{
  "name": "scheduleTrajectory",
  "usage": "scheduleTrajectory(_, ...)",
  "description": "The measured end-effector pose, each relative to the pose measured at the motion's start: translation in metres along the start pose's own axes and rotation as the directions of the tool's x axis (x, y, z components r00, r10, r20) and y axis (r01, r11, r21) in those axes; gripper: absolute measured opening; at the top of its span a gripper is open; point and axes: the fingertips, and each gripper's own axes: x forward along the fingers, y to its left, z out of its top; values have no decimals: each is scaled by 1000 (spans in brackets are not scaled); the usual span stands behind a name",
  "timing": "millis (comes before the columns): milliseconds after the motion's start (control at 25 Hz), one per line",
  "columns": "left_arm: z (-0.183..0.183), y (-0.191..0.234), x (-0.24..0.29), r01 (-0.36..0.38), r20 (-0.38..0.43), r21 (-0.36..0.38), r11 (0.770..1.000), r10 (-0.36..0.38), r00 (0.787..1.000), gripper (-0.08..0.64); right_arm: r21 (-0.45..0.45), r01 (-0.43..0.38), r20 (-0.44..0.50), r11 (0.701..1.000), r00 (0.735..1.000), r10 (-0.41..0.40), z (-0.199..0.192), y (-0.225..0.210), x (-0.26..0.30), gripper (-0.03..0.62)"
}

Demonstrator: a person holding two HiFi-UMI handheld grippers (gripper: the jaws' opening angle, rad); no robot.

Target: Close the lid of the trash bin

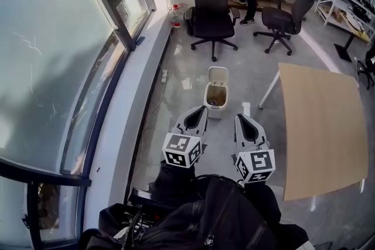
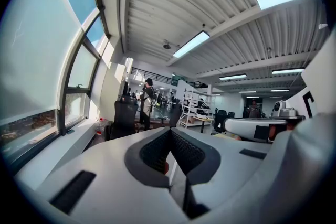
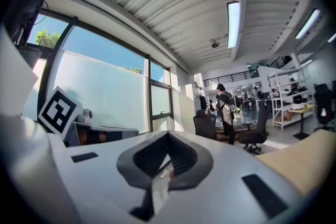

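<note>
the trash bin (image 1: 215, 95) stands with its lid (image 1: 218, 74) up. left gripper (image 1: 201, 109) and right gripper (image 1: 241, 117) hover before it (jaws pressed together, empty).

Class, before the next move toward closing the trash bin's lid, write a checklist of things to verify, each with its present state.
1. Lid found, standing open at the far side of the trash bin: ok.
2. Left gripper shut and empty: ok.
3. Right gripper shut and empty: ok.
4. A gripper touching the lid: not ok, both are short of the bin.
5. Contents sit below the rim: cannot tell.
</note>
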Motion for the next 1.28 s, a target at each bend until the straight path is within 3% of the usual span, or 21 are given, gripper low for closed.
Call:
scheduleTrajectory(320,-33,-31,7,5,-57,-3,1000,-5,998,2,36,-30,-17,999,999,31,-23,-16,-20,5)
scheduleTrajectory(640,-46,-28,12,-17,-79,-15,1000,16,997,2,59,-48,-36,997,998,51,-38,-20,-16,5)
scheduleTrajectory(1000,-43,-6,48,22,-72,-31,999,-24,997,2,38,-38,-53,999,998,40,-40,-27,21,5)
scheduleTrajectory(1280,-31,38,83,36,-79,-38,999,-39,996,2,31,-29,-57,999,998,30,-33,-32,79,5)
